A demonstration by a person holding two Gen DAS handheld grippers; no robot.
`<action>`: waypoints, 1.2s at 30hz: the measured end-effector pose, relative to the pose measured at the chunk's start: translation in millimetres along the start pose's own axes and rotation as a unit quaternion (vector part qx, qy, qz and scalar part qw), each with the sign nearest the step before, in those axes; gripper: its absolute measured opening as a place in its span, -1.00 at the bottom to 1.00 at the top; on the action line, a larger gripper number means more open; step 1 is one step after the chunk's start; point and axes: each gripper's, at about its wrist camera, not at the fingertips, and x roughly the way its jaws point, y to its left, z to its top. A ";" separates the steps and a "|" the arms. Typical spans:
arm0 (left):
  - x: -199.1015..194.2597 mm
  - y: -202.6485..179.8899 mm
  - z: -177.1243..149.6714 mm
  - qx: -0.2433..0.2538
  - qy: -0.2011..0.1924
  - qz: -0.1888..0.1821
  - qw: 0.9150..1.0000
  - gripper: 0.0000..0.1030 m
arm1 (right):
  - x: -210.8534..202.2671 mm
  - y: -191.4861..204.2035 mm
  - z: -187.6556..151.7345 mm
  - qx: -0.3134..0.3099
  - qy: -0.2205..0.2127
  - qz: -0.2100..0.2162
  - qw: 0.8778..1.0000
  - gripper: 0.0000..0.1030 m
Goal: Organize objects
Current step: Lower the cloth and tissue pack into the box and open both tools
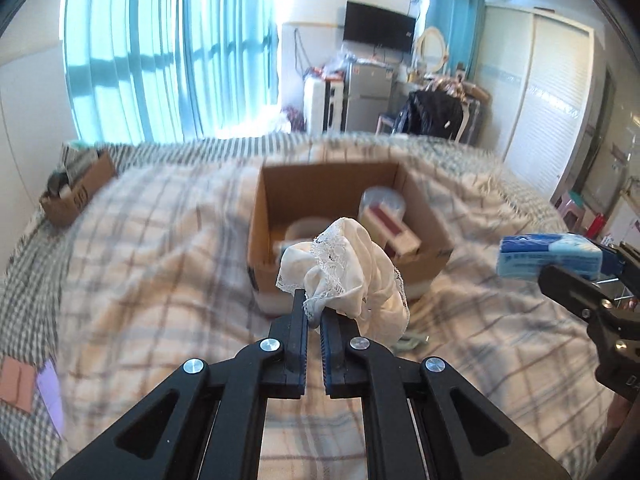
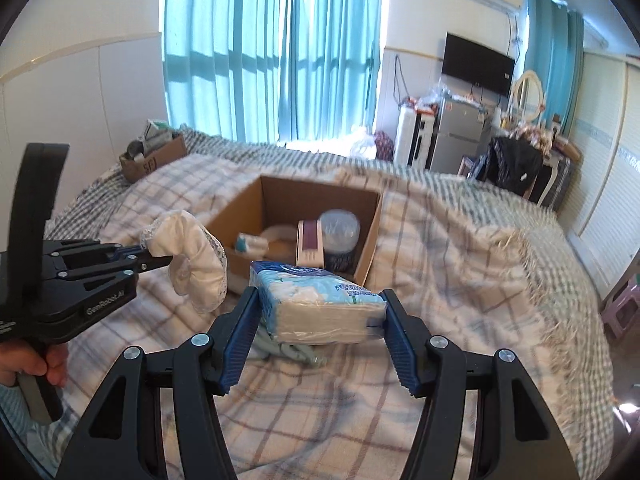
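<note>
My left gripper [image 1: 314,304] is shut on a white lace-trimmed cloth [image 1: 352,272], held above the bed just in front of an open cardboard box [image 1: 320,184]. The cloth also shows in the right wrist view [image 2: 196,256], hanging from the left gripper [image 2: 154,258]. My right gripper [image 2: 320,312] is shut on a blue and white tissue pack [image 2: 320,300], held above the bed in front of the box [image 2: 304,196]. The pack shows at the right in the left wrist view [image 1: 548,256]. The box holds a clear round tub [image 2: 340,232], a maroon and white carton [image 2: 310,240] and other items.
A plaid blanket [image 2: 460,260] covers the bed. A smaller cardboard box [image 2: 154,158] with items sits at the bed's far left corner. A pale green item [image 2: 296,350] lies on the blanket under the tissue pack. Pink and purple papers [image 1: 32,388] lie at the left.
</note>
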 end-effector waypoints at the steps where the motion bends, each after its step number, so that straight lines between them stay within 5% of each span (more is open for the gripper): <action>1: -3.6 1.1 6.5 0.004 -0.006 0.002 1.000 -0.89 | -3.1 0.7 6.9 -0.003 -0.008 -0.002 1.000 0.16; 9: -8.3 13.0 64.7 0.005 -0.042 0.010 0.999 -0.89 | -0.6 -4.3 67.6 0.003 -0.045 0.017 0.999 0.16; 18: 46.3 21.3 99.5 0.001 -0.030 0.004 1.000 -0.89 | 70.8 -6.5 123.2 0.003 -0.029 0.024 0.999 0.16; 27: 128.6 25.7 80.6 -0.003 0.026 -0.007 1.000 -0.89 | 175.2 -4.3 122.5 -0.001 0.033 0.032 0.999 0.15; 33: 154.3 29.5 65.3 -0.003 0.047 -0.003 0.999 -0.87 | 209.0 -8.7 106.3 0.013 0.050 0.035 0.998 0.19; 36: 159.2 32.2 58.9 -0.004 0.063 -0.004 0.998 -0.71 | 203.7 -19.8 103.4 0.036 0.030 0.036 0.998 0.48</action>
